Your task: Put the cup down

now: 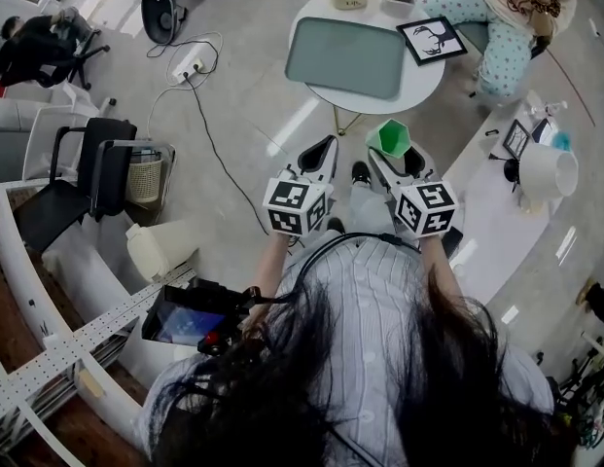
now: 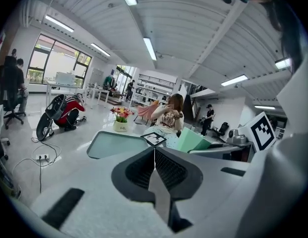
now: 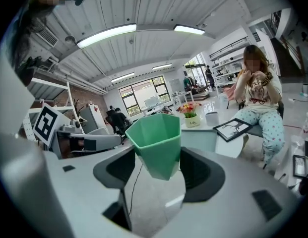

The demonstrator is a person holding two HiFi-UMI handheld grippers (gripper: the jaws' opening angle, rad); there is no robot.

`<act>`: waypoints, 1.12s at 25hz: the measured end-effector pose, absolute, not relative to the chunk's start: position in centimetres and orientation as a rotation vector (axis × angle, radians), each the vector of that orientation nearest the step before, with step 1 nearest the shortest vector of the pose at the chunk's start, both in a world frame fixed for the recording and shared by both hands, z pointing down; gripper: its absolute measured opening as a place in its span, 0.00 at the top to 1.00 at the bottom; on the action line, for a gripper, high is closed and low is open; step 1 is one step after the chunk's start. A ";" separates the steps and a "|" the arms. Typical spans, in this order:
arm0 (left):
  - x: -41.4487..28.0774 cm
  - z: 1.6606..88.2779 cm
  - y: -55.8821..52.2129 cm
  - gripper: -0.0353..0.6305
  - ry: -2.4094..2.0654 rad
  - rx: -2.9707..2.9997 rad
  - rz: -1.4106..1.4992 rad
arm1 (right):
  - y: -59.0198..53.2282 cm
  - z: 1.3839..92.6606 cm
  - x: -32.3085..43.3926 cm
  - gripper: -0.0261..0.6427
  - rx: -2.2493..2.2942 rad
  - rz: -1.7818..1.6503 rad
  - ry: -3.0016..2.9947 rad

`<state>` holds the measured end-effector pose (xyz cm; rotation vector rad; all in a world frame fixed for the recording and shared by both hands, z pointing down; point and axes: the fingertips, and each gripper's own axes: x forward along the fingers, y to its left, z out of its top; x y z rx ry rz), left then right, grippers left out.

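The green faceted plastic cup (image 3: pixel 156 138) is sitting upright between the two jaws of the right gripper (image 3: pixel 161 168), which are pressing on its lower half from either side while its open mouth is rising above them. In the head view the cup (image 1: pixel 390 136) is hanging over the grey floor, near the edge of the round white table (image 1: pixel 430 78). The left gripper (image 2: pixel 154 158) is carrying nothing, its jaws meeting along a single seam.

Smooth matt green plastic cup (image 3: pixel 156 143)
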<state>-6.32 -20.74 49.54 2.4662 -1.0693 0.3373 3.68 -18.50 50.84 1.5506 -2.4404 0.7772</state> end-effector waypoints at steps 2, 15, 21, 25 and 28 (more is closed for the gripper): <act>-5.4 49.8 -22.1 0.92 -1.061 2.468 0.353 | -20.2 51.3 4.3 0.52 1.539 0.784 -2.439; -2.6 51.5 -29.0 0.92 -1.052 2.445 0.451 | -27.8 53.5 6.3 0.52 1.459 0.847 -2.444; -1.6 52.8 -30.5 0.92 -1.039 2.436 0.517 | -30.7 55.1 7.3 0.52 1.423 0.860 -2.435; -1.0 53.8 -31.6 0.92 -1.041 2.425 0.547 | -32.6 56.1 8.0 0.52 1.412 0.879 -2.434; -0.7 54.4 -32.4 0.92 -1.043 2.412 0.565 | -33.6 57.0 8.3 0.52 1.404 0.892 -2.419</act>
